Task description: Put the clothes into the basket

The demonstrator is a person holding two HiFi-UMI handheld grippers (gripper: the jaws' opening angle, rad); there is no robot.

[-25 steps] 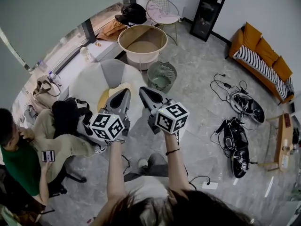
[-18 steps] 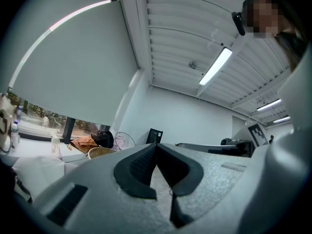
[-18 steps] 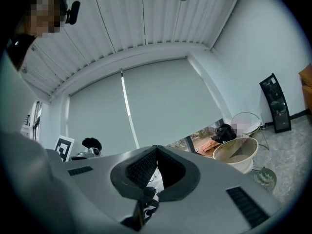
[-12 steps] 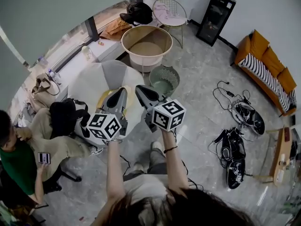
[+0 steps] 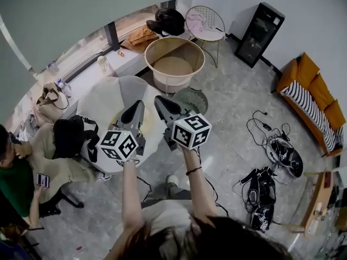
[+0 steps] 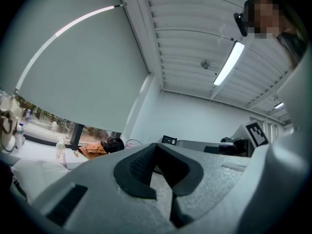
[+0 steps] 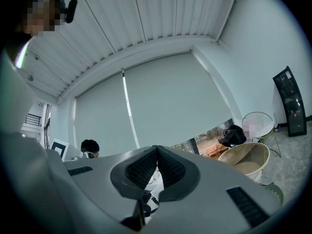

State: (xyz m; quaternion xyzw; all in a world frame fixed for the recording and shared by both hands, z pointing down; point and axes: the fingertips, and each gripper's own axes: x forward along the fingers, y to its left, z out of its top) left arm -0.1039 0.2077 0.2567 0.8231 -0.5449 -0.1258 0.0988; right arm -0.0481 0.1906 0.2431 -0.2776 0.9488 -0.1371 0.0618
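Note:
Both grippers are held level side by side above the floor. My left gripper is shut with nothing in it. My right gripper is likewise shut and empty. Their tips hang over a white beanbag. Ahead stands a big round beige basket, and a small green wire basket sits on the floor before it. Black clothes and an orange-brown garment lie on the window ledge. A pink cloth lies on a wire chair.
A seated person with a phone and a black bag are at the left. A black cabinet stands by the far wall, an orange sofa at the right. Cables and dark gear litter the floor on the right.
Both grippers have travelled forward together toward the beanbag and the window, still shut. The beige basket and ledge now sit nearer in the head view.

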